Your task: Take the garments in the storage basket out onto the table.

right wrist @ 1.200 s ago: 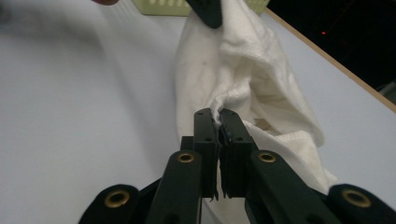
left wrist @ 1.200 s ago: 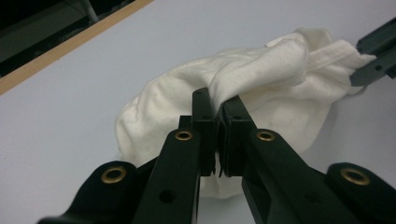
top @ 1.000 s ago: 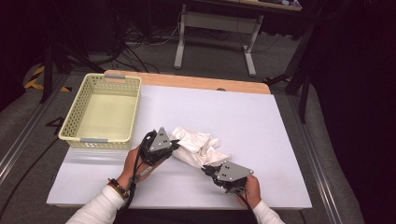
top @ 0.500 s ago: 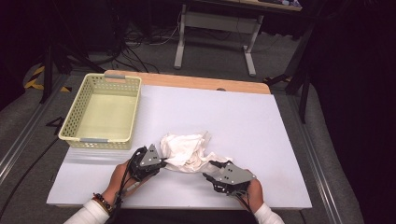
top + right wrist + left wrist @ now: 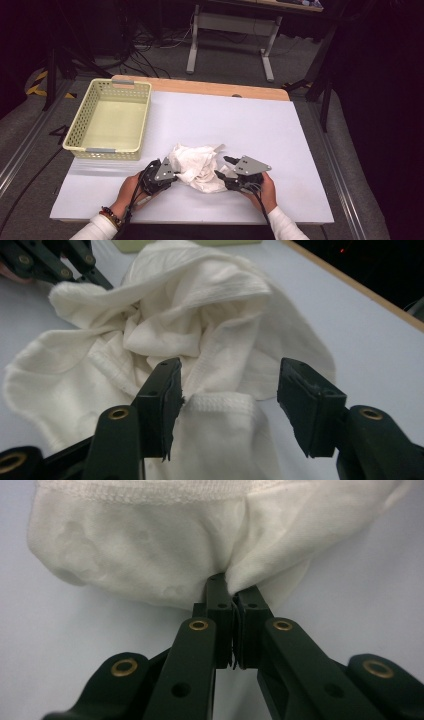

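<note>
A crumpled white cloth (image 5: 196, 167) lies on the white table (image 5: 280, 130), well clear of the yellow basket (image 5: 111, 120) and nearer the person. The left gripper (image 5: 162, 175), at the cloth's left edge, has its jaws pressed together on a fold of fabric, probably anchoring that side. At the cloth's right edge, the right gripper (image 5: 227, 402) has just been opening; its jaws now stand spread, a hemmed edge lying loose between them, seemingly to take a fresh hold. The basket, as far as its floor shows, holds nothing.
</note>
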### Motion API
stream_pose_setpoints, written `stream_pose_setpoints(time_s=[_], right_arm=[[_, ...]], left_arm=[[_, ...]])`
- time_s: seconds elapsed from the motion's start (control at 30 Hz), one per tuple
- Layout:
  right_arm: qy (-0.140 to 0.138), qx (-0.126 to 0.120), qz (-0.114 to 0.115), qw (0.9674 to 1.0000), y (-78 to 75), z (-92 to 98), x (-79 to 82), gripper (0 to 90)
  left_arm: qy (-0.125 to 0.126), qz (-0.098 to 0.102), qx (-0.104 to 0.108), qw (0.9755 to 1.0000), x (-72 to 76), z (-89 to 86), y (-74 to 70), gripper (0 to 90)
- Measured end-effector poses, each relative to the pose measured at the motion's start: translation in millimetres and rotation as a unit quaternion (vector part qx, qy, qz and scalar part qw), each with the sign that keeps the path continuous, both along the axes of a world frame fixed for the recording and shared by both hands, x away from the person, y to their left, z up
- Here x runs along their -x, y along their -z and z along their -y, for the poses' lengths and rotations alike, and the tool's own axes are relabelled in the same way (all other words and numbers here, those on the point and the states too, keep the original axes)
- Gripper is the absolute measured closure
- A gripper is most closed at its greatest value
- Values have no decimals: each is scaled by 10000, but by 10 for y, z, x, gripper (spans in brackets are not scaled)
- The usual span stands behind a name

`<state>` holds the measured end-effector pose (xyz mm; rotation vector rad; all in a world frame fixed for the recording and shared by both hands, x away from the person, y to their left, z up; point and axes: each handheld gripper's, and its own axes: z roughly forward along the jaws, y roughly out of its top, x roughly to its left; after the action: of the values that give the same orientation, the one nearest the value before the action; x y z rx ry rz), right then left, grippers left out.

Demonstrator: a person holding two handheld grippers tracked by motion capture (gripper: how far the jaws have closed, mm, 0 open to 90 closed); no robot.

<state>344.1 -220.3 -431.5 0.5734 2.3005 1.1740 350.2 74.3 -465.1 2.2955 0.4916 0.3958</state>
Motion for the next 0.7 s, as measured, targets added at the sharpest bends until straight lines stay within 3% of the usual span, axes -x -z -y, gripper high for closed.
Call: stream_pose_setpoints(time_s=[0.1, 0.2, 0.23, 0.3, 0.37, 0.47, 0.57, 0.7], right_arm=[[-11, 348, -258, 9991, 85, -189, -142, 439], [56, 538, -339, 9980, 125, -260, -208, 466], [84, 535, -357, 9979, 136, -276, -230, 508], [86, 644, -385, 9971, 148, -285, -259, 700], [93, 771, -335, 9964, 158, -267, -252, 825], [227, 737, -258, 9967, 127, -197, -252, 858], [385, 524, -204, 9977, 49, -70, -250, 863], [688, 380, 70, 9969, -91, 130, -218, 865]], left_arm=[[28, 120, -62, 9999, -46, 58, 5, 873], [13, 167, -70, 9998, -70, 86, 6, 874], [19, 171, -80, 9998, -81, 96, 5, 873], [26, 215, -86, 9997, -101, 110, 5, 873], [6, 231, -76, 9997, -111, 118, 6, 870], [-58, 245, -24, 9997, -127, 126, 4, 849], [-111, 292, 58, 9995, -156, 139, -3, 824], [-227, 353, 235, 9988, -228, 183, -17, 723]])
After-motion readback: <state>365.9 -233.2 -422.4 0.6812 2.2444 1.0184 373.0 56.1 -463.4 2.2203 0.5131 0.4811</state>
